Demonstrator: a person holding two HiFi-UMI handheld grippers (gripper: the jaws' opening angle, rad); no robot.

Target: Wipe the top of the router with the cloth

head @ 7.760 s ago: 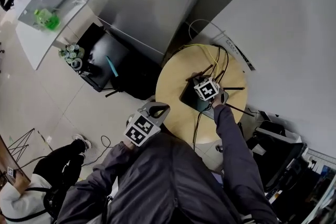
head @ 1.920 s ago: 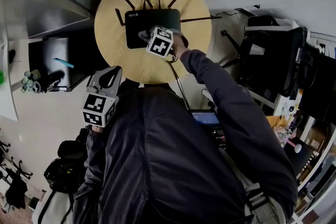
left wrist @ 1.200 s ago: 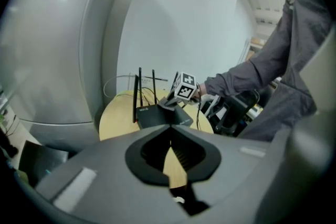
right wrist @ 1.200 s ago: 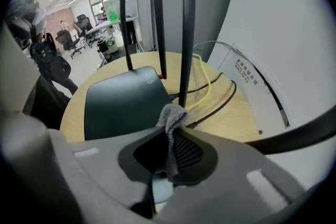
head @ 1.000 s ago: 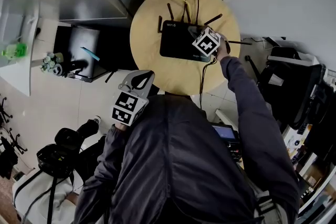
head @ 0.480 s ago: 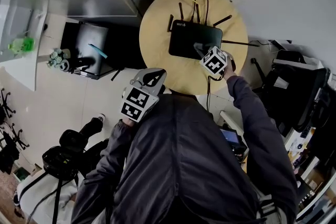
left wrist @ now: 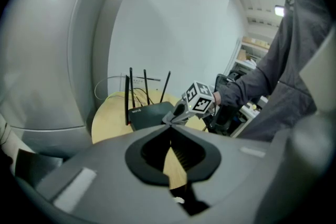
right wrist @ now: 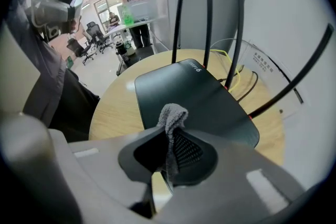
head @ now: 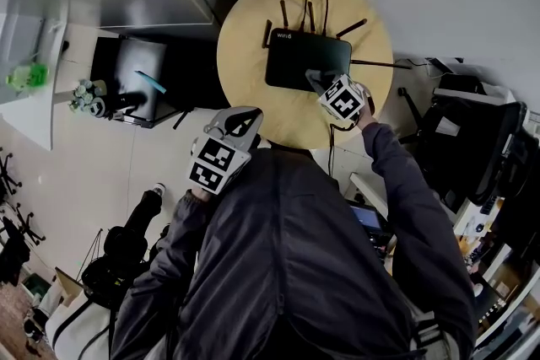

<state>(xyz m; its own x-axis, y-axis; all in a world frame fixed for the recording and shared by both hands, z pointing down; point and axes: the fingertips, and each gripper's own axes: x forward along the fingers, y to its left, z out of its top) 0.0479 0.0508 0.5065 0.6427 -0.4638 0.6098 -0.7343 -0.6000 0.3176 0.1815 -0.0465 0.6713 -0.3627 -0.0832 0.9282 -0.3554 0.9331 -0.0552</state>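
The right tongs (right wrist: 169, 136), pinching the cloth (right wrist: 172, 113), hover over the near right corner of the router (right wrist: 194, 94), whose length runs leftward; the left tongs (left wrist: 169, 139), closed and empty, hang well back

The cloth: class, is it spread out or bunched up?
Bunched up: the cloth pokes out as a narrow wad pinched in the right gripper.

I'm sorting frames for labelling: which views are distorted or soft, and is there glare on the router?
Left gripper view: strong fisheye with black corners, near foreground soft, router fairly sharp. Right gripper view: the same fisheye splays the antennas; the router top shows a dull sheen, no hard glare; the cloth is in focus. Head view: dim, even light, little blur, edges stretched.
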